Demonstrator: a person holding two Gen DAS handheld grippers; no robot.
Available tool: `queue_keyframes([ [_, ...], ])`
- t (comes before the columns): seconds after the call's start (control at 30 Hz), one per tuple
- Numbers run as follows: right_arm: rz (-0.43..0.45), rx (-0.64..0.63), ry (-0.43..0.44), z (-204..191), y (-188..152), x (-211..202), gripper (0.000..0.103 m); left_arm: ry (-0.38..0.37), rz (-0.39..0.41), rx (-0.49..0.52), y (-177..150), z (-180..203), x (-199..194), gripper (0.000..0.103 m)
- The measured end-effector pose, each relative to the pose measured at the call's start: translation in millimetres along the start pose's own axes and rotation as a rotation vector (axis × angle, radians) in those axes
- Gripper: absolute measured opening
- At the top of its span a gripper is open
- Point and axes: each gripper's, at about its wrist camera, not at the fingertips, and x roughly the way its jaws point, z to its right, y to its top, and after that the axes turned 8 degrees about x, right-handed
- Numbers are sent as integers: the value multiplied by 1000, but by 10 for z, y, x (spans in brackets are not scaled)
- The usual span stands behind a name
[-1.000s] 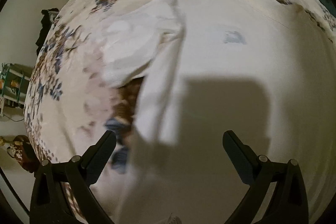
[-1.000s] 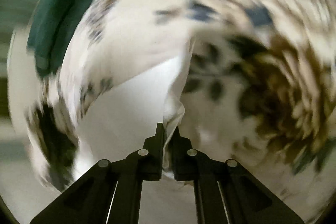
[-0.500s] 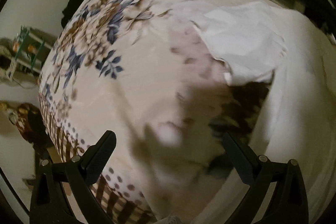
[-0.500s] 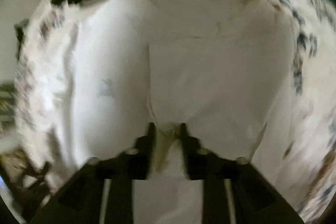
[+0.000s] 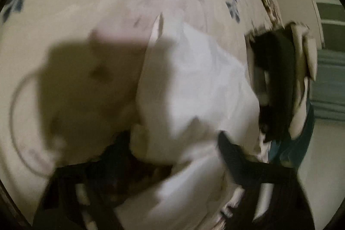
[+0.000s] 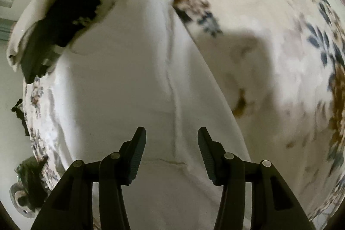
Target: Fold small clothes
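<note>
A white garment (image 6: 129, 83) lies spread on a floral bedspread (image 6: 269, 14). In the right wrist view my right gripper (image 6: 171, 137) is open just above it, with a fold line of the cloth running between the fingers. In the left wrist view, which is blurred, the garment (image 5: 194, 83) shows as a white sleeve or corner, and its cloth reaches down between the dark fingers of my left gripper (image 5: 172, 148). The jaws stand apart, and I cannot tell whether they touch the cloth.
A pile of dark and cream clothes (image 6: 64, 5) lies at the bed's far edge; it also shows in the left wrist view (image 5: 280, 87). The floor and dark items (image 6: 28, 182) lie beyond the bed's left edge.
My right gripper has opened and let go of the white cloth, which now lies flat. My left gripper has swung quickly across the bed to the garment's sleeve.
</note>
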Motion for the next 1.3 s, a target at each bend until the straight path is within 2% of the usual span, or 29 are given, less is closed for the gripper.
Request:
queue_keyframes([
  [0.03, 0, 17, 0, 55, -35, 36, 52, 29, 17, 10, 50, 50, 27, 30],
  [0.07, -1, 32, 4, 112, -65, 51, 52, 67, 38, 33, 99, 123, 48, 10],
  [0.13, -3, 60, 12, 193, -107, 84, 52, 116, 82, 88, 155, 272, 16, 8],
  [0.2, 3, 77, 15, 278, -117, 82, 52, 170, 135, 203, 194, 491, -63, 6],
  [0.27, 7, 93, 26, 350, -123, 63, 52, 232, 181, 394, 115, 821, -129, 5],
  [0.33, 9, 105, 31, 433, -129, 31, 52, 257, 206, 610, -74, 1239, -149, 5],
  [0.4, 13, 116, 35, 514, -134, -12, 52, 235, 163, 802, -381, 1661, -49, 5],
  [0.5, 14, 144, 34, 656, -159, -54, 52, 153, 41, 955, -840, 2063, 219, 5],
  [0.57, 12, 165, 37, 728, -177, -68, 52, 125, -19, 1056, -1169, 2233, 394, 5],
  [0.6, 11, 178, 38, 774, -186, -81, 52, 122, -42, 1102, -1301, 2287, 480, 6],
  [0.67, 9, 192, 44, 854, -197, -112, 52, 163, -94, 1184, -1553, 2355, 703, 8],
  [0.77, 4, 194, 35, 939, -206, -159, 52, 198, -167, 1189, -1722, 2294, 903, 12],
  [0.83, 0, 193, 34, 989, -201, -214, 52, 219, -188, 1159, -1757, 2189, 875, 25],
  [0.9, -2, 183, 40, 993, -192, -300, 52, 264, -155, 1121, -1696, 2072, 743, 58],
  [0.97, -2, 137, 55, 884, -198, -385, 52, 355, -59, 1090, -1590, 1896, 520, 79],
  [1.0, -2, 101, 66, 783, -204, -428, 53, 456, 29, 1079, -1494, 1779, 386, 79],
  [1.07, -21, 15, 105, 495, -222, -476, 57, 597, 122, 1053, -1349, 1562, 236, 79],
  [1.13, -43, -82, 140, 108, -247, -447, 57, 727, 165, 1005, -1172, 1323, 170, 79],
  [1.23, -77, -238, 147, -522, -318, -256, 57, 820, 152, 897, -883, 1038, 180, 79],
  [1.3, -93, -326, 128, -836, -377, -117, 57, 844, 157, 839, -735, 896, 128, 79],
])
